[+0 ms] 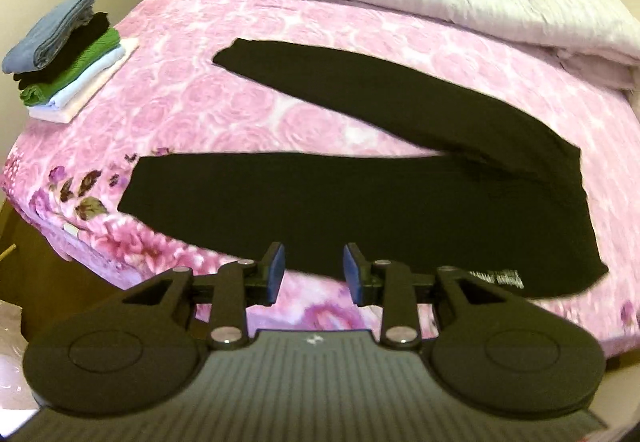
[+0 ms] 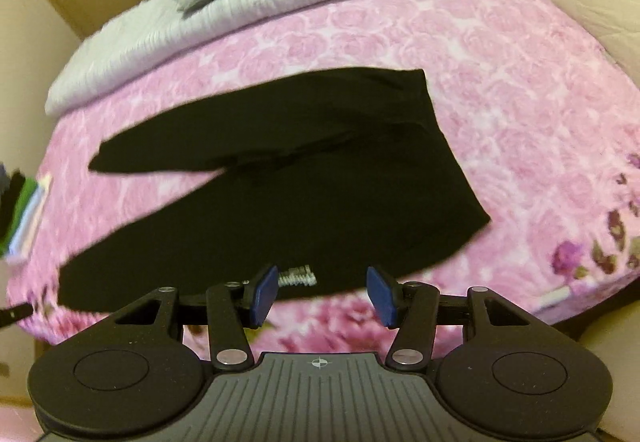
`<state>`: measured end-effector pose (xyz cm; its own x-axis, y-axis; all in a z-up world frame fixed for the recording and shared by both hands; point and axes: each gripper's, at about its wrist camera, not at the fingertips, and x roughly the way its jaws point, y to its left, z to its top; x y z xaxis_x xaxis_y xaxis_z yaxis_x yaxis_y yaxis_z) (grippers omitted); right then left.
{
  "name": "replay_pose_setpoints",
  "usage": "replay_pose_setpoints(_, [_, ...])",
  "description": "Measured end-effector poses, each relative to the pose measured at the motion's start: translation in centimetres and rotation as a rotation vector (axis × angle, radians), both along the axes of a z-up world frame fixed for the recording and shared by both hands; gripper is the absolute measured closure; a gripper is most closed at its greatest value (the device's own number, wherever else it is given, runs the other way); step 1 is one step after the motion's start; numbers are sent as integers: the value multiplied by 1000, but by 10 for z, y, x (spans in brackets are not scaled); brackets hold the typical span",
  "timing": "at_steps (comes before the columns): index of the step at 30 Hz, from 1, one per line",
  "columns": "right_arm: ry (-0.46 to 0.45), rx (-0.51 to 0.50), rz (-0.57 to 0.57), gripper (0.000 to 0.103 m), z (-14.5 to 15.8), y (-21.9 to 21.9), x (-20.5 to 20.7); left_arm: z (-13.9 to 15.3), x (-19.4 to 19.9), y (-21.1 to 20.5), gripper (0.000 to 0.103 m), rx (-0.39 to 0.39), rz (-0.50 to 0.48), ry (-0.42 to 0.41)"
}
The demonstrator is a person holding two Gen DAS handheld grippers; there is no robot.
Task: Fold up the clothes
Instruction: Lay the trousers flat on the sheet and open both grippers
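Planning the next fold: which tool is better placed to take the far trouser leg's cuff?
Probably left: the left tool, open and empty, faces the black trousers cuff end; the right tool faces the waist.

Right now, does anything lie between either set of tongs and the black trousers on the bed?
Nothing visible does. The left tongs and right tongs both stand open and empty above the near edge of the black trousers, which lie spread on the pink bedspread.

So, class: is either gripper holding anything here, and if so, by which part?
Nothing is held. The left gripper and right gripper are both open and empty above the black trousers, spread flat on the bed.
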<state>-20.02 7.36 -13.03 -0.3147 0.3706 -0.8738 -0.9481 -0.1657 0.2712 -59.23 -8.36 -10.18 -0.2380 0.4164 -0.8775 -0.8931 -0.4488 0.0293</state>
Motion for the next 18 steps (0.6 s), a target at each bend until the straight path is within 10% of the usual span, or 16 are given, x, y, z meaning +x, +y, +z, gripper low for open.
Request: replay_pose_setpoints(18, [-35,-43,71,50,10,-24,-6,24,23,-13,75,-18,-46,83])
